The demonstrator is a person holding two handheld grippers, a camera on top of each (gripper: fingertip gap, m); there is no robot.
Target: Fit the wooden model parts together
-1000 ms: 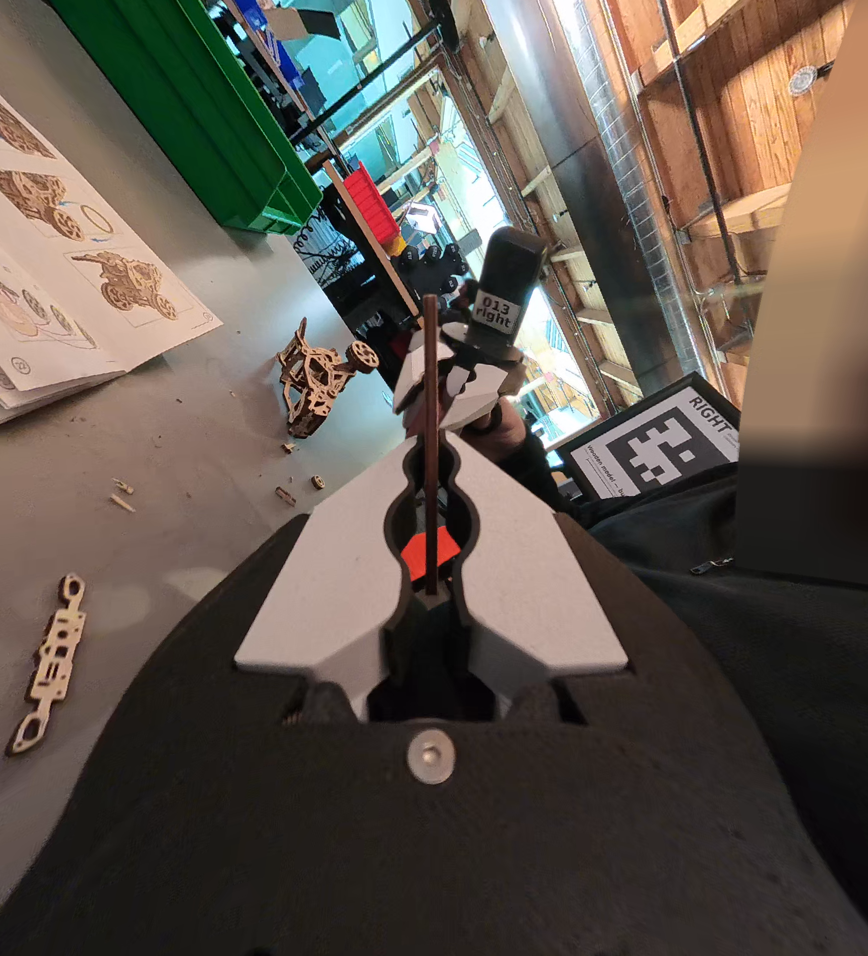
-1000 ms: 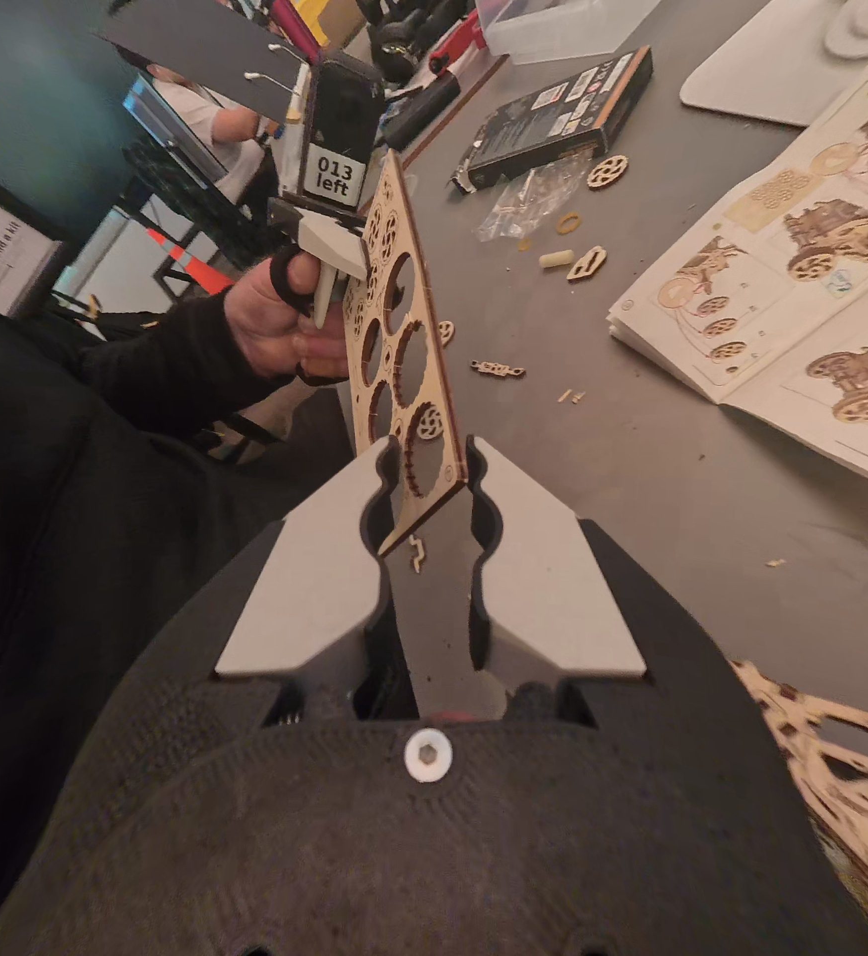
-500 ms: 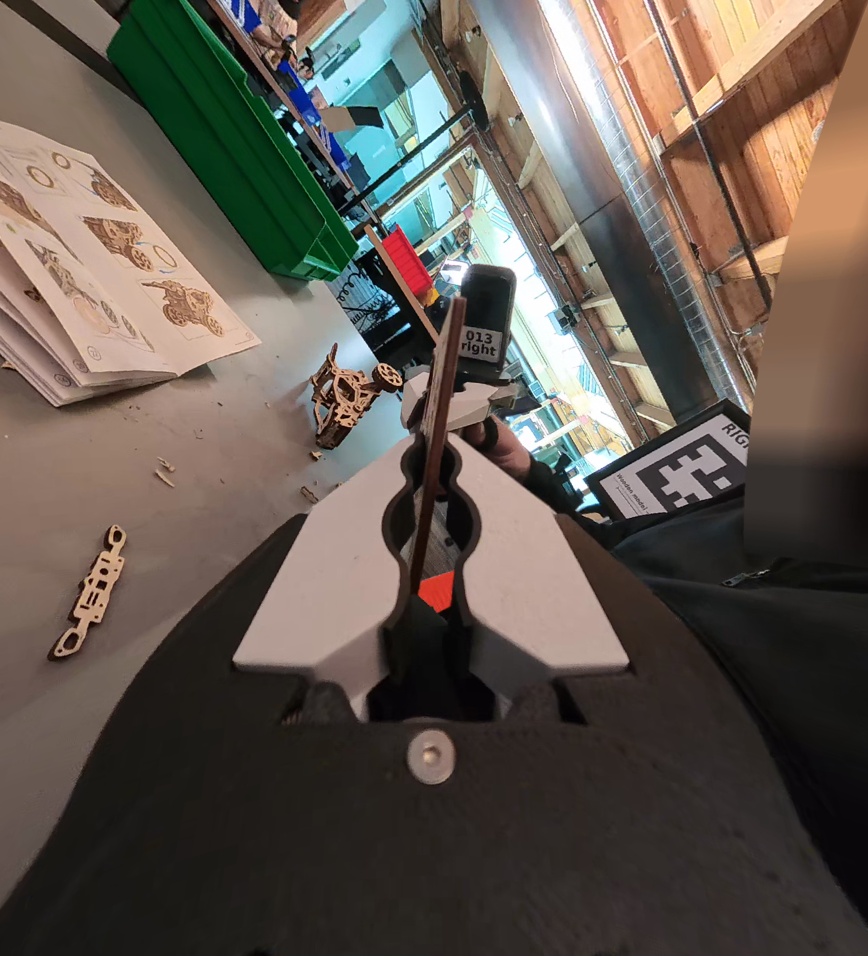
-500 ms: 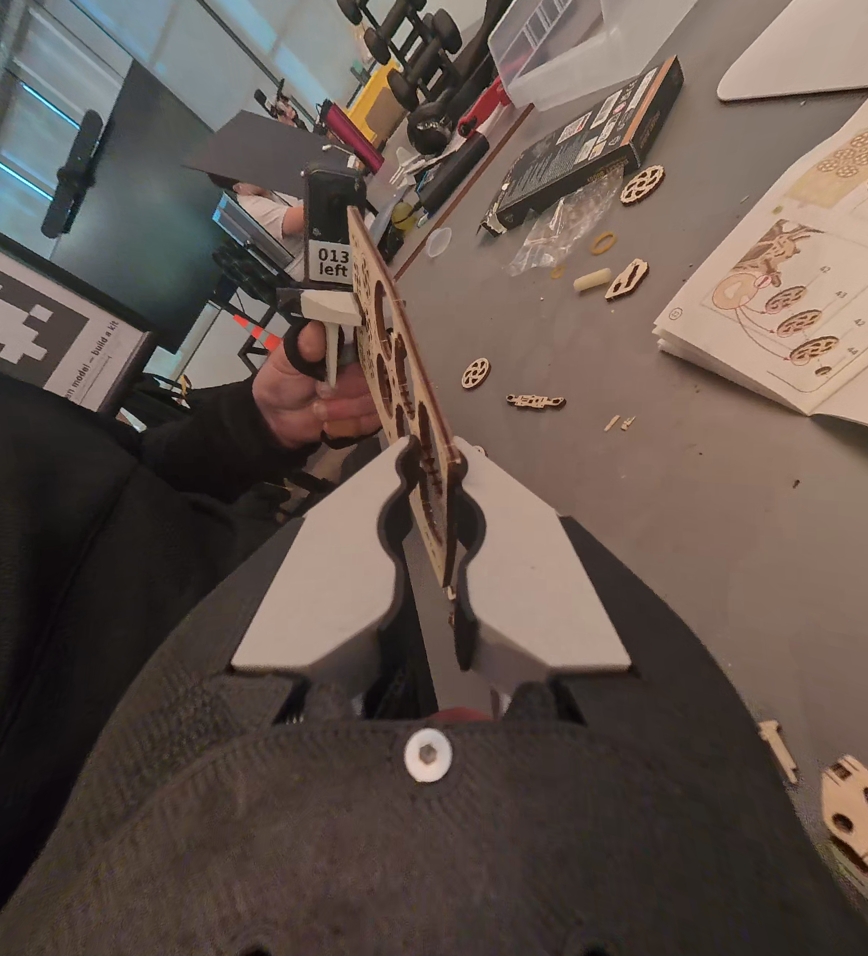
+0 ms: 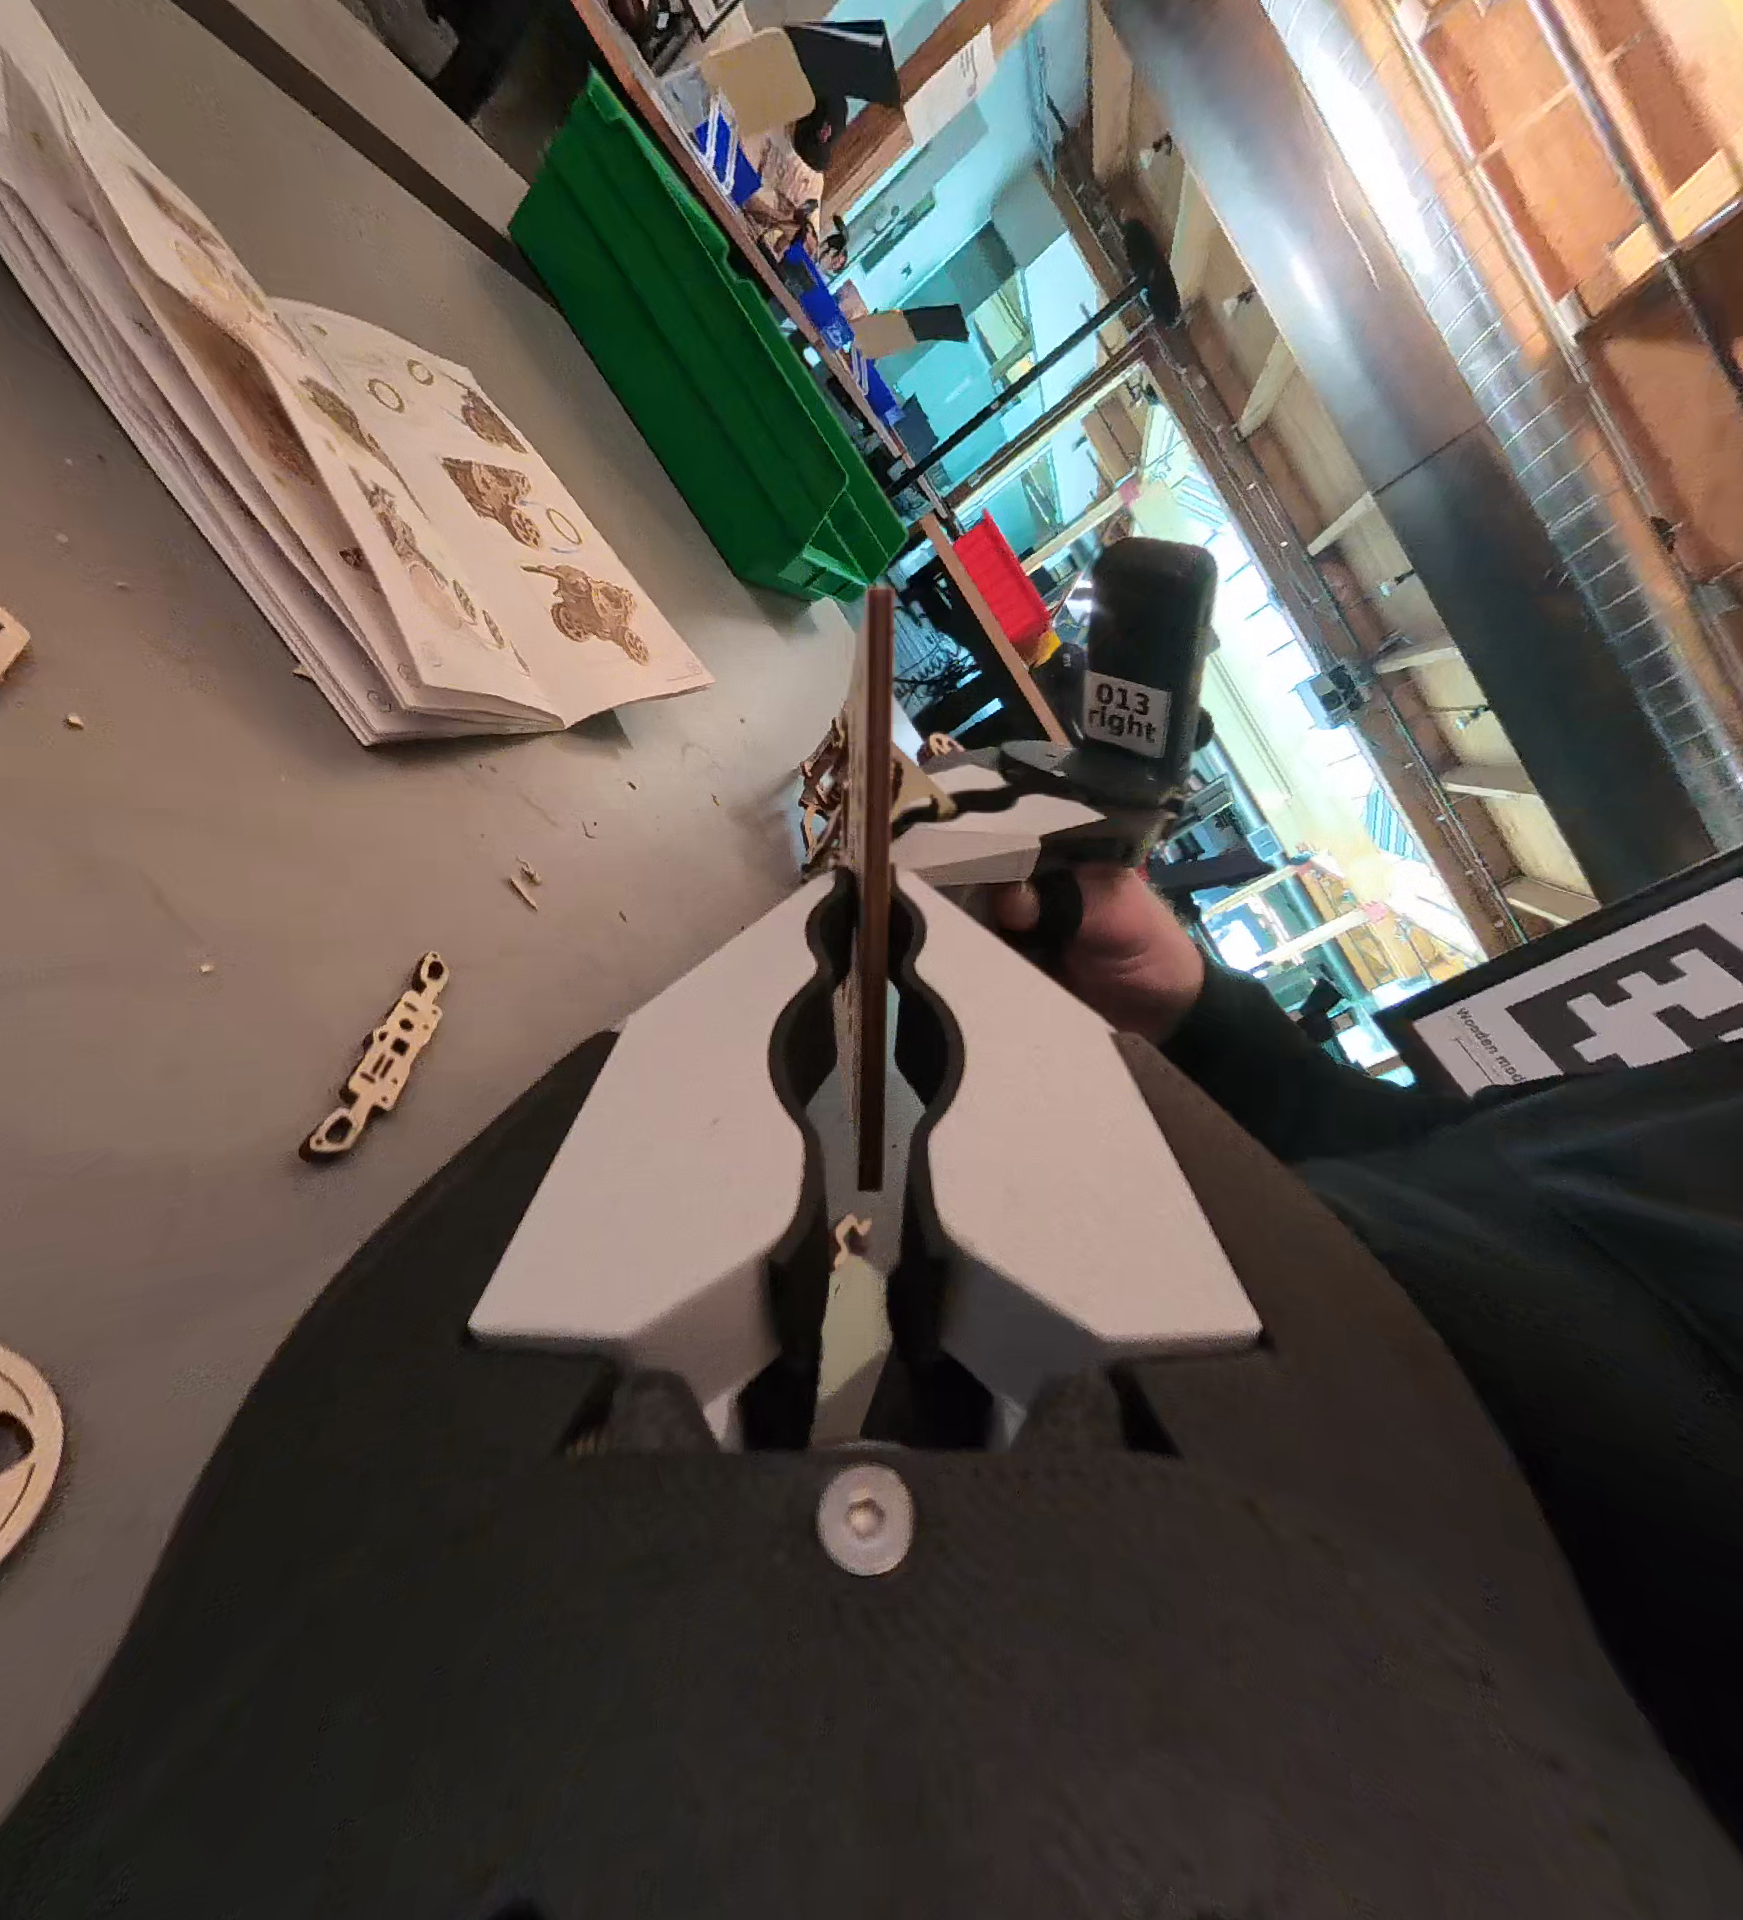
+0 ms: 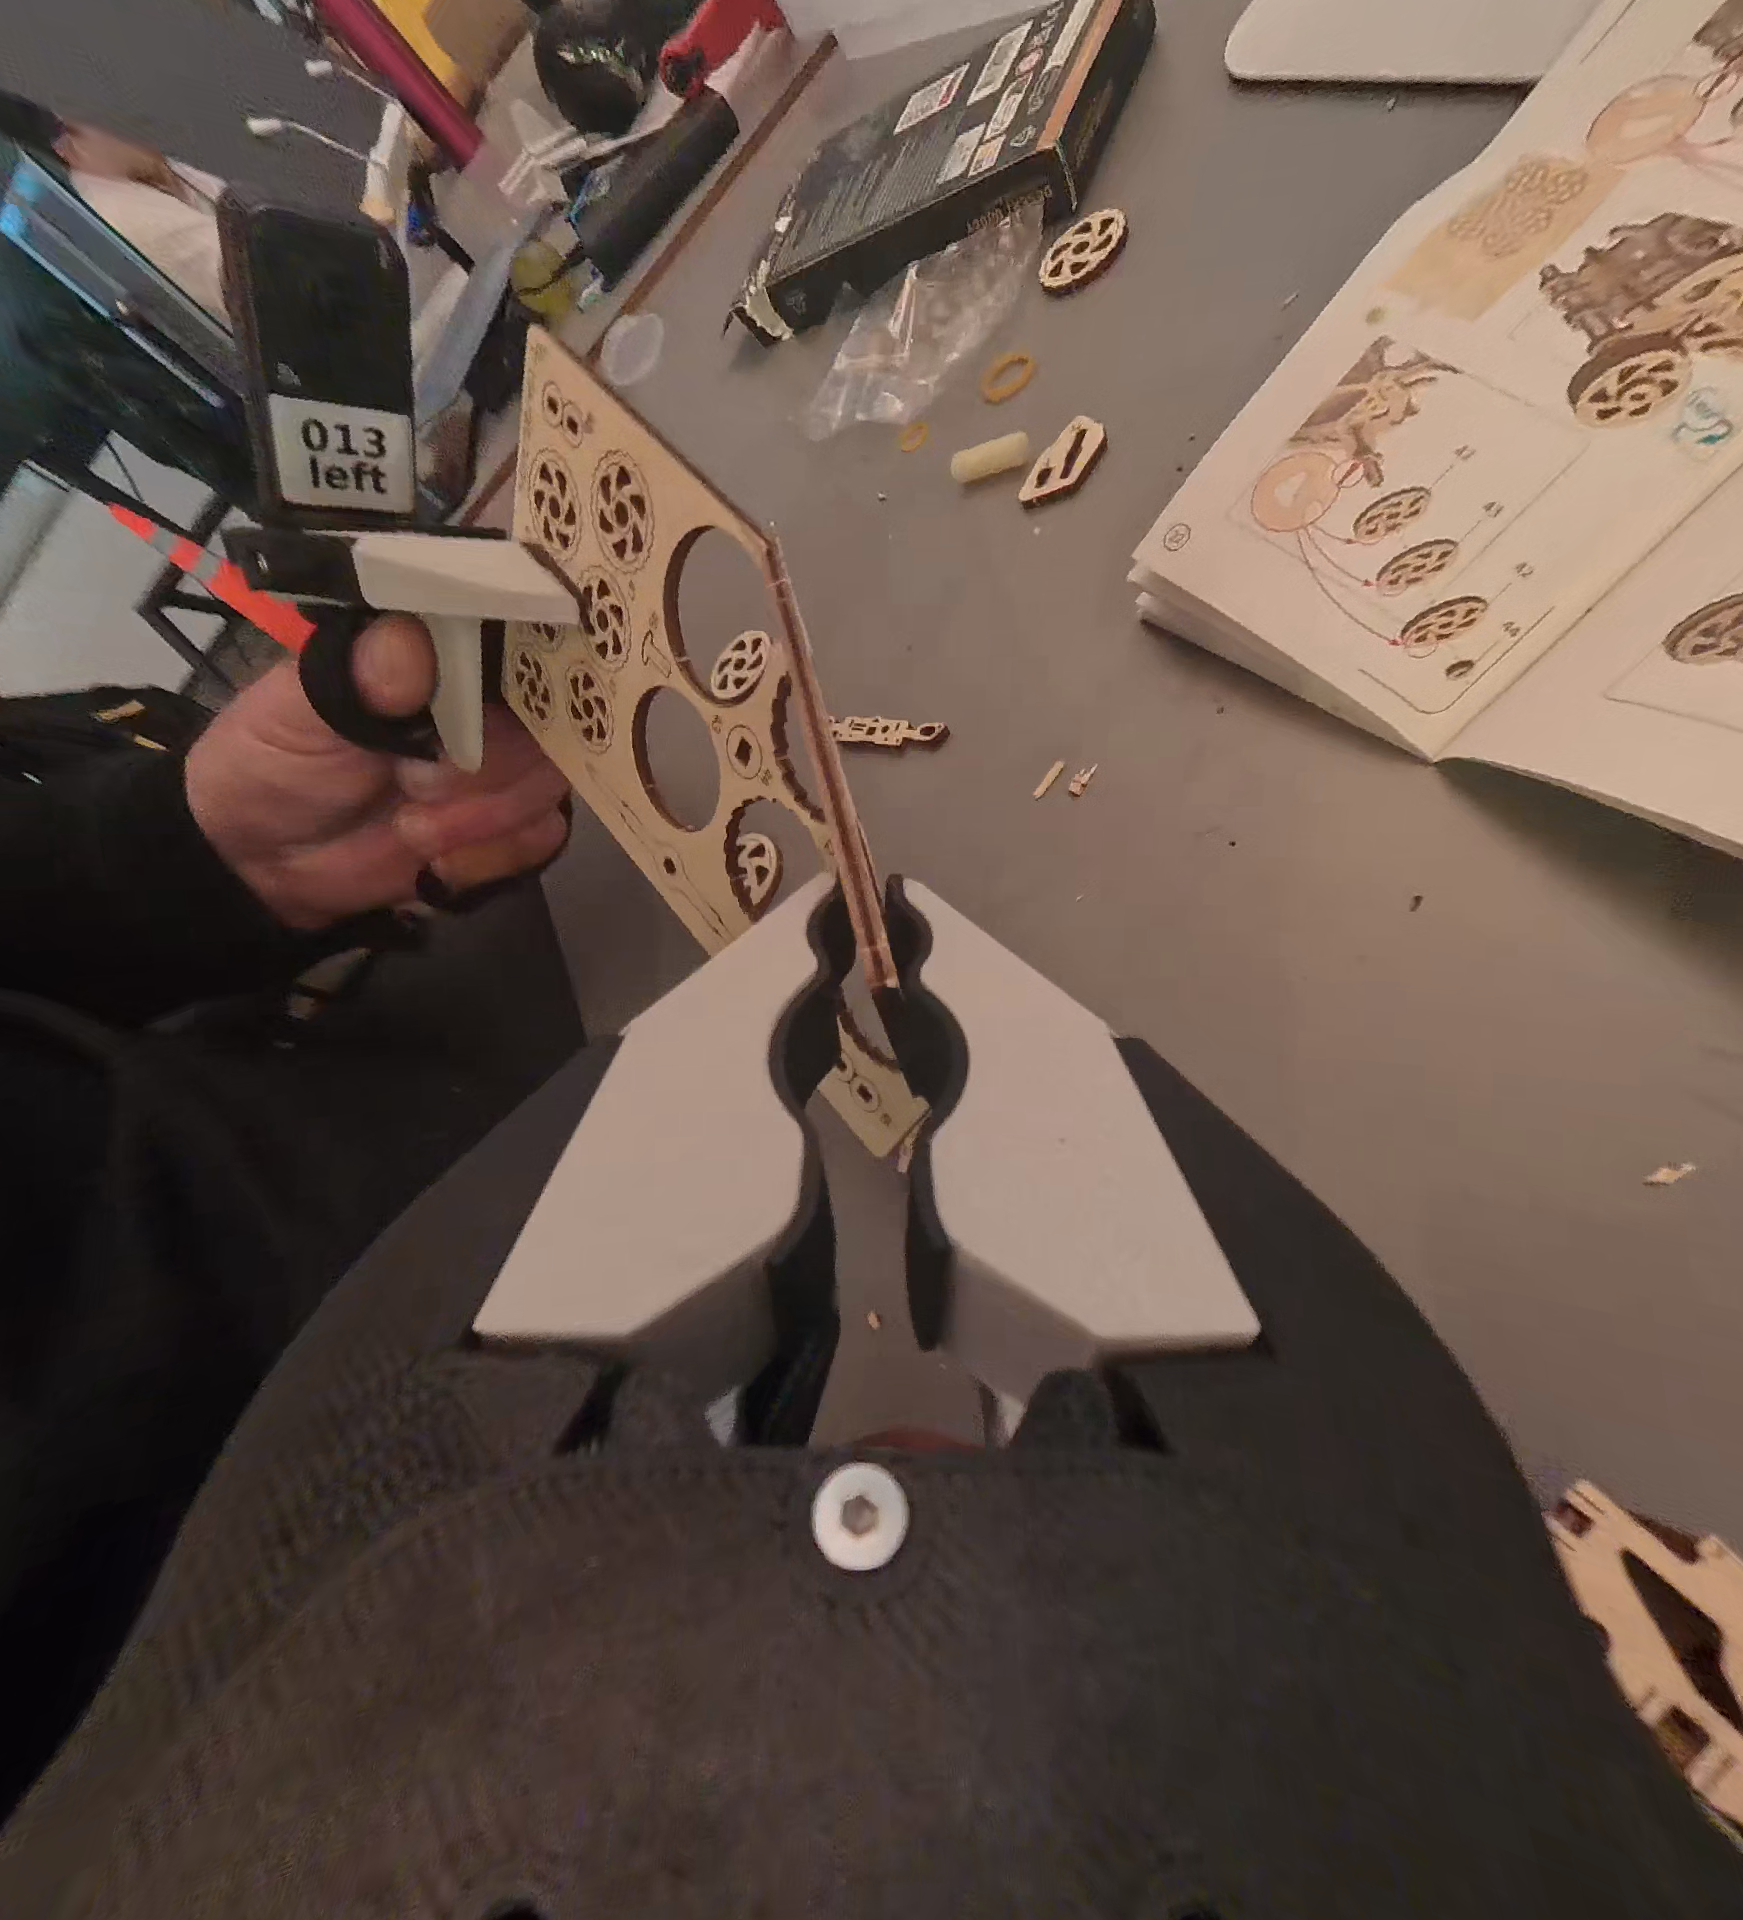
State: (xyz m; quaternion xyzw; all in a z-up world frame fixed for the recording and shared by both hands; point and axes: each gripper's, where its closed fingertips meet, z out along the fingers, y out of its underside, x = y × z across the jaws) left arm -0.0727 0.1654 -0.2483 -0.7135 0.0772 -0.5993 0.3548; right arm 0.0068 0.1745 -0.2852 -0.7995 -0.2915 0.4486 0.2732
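Note:
A thin wooden parts sheet [image 6: 680, 665] with round cut-outs and small gear wheels is held in the air between both grippers. My right gripper [image 6: 862, 896] is shut on the sheet's near edge. My left gripper [image 6: 555, 597] is clamped on its far side, held by a hand. In the left wrist view the sheet [image 5: 877, 790] shows edge-on, and my left gripper [image 5: 872, 885] is shut on it. My right gripper [image 5: 950, 831] grips it just beyond. A small wooden piece [image 5: 851, 1236] lies on the table below the left fingers.
The grey table [image 6: 1262, 1039] carries an open instruction booklet [image 6: 1532, 468], a black box [image 6: 950, 156], a plastic bag [image 6: 908, 343], a loose wheel [image 6: 1083, 249], a wooden strip [image 5: 379, 1049] and a partly built model [image 6: 1729, 1662]. Green bins [image 5: 701, 343] stand at the far edge. Spacing between my two grippers at the tips: around 10 cm.
My right gripper has closed on the sheet, from fingers apart around its corner. The sheet has turned, so its face now shows in the right wrist view. Both views have swung towards the table.

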